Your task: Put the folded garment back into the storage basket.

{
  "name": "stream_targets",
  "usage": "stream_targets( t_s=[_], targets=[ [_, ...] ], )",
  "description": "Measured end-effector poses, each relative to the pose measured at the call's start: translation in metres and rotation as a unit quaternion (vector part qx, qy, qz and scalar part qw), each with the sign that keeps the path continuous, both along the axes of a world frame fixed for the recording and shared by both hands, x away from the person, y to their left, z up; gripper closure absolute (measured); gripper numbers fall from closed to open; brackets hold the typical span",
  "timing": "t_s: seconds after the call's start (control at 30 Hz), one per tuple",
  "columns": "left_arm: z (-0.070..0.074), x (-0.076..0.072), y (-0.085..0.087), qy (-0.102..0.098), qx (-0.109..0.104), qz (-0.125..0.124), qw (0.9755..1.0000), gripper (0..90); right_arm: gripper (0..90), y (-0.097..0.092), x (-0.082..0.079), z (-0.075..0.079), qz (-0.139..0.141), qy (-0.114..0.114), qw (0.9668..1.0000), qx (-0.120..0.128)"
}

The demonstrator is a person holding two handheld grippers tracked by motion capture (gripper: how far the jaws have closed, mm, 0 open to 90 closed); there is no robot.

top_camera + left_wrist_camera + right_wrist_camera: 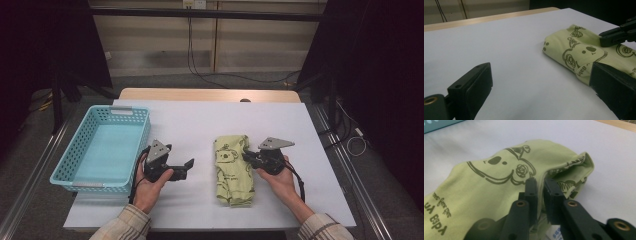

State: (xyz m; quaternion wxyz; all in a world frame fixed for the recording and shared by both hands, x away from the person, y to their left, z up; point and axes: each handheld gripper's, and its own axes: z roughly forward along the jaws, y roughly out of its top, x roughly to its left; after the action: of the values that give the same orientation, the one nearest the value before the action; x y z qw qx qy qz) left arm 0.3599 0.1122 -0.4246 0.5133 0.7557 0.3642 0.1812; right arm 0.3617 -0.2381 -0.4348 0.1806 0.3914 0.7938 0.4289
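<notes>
- The right tongs sit at the right-hand edge of a folded light-green cloth, upper half of the bundle, their tips reaching in over the fabric.
- In the right gripper view those tongs have their jaws drawn nearly together, with a thin fold of the green cloth pinched between the pads; the grip is on the cloth's edge, beside the printed bear face.
- The cloth lies flat on the white counter, stretching from just ahead of the right tongs back toward the person, printed with dark animal drawings and lettering.
- The left tongs are held well to the left of the cloth, apart from it, pointing across the counter toward it.
- In the left gripper view those tongs stand wide apart with bare counter between the jaws and nothing in them; the cloth lies ahead, toward the right jaw, with the tip of the right tongs resting on it.
- A turquoise perforated basket stands on the counter just beyond the left tongs on their outer side.
</notes>
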Motion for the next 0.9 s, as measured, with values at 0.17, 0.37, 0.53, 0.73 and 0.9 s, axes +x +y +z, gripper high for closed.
stream_targets(
  t_s=[0.17, 0.37, 0.53, 0.73, 0.9],
  targets=[
    [0.000, -0.001, -0.002, -0.005, 0.010, -0.003, 0.9999, 5.1, 87.5, -0.004, -0.002, -0.001, -0.006, 0.002, 1.0000, -0.001],
    [-0.001, 0.001, -0.001, -0.003, 0.005, 0.001, 1.0000, 5.1, 87.7, -0.009, -0.003, -0.003, -0.013, 0.006, 0.9999, -0.001],
    [-0.002, 0.003, 0.000, -0.004, 0.009, 0.003, 0.9999, 5.1, 82.9, -0.012, -0.004, -0.003, -0.018, 0.001, 0.9998, -0.005],
    [-0.002, 0.002, -0.002, -0.006, 0.009, 0.001, 0.9999, 5.1, 66.0, -0.019, -0.007, 0.002, -0.027, -0.003, 0.9996, 0.008],
    [-0.002, 0.003, -0.001, 0.002, 0.014, 0.004, 0.9999, 5.1, 57.3, -0.021, -0.019, 0.014, 0.013, -0.023, 0.9993, 0.024]
  ],
)
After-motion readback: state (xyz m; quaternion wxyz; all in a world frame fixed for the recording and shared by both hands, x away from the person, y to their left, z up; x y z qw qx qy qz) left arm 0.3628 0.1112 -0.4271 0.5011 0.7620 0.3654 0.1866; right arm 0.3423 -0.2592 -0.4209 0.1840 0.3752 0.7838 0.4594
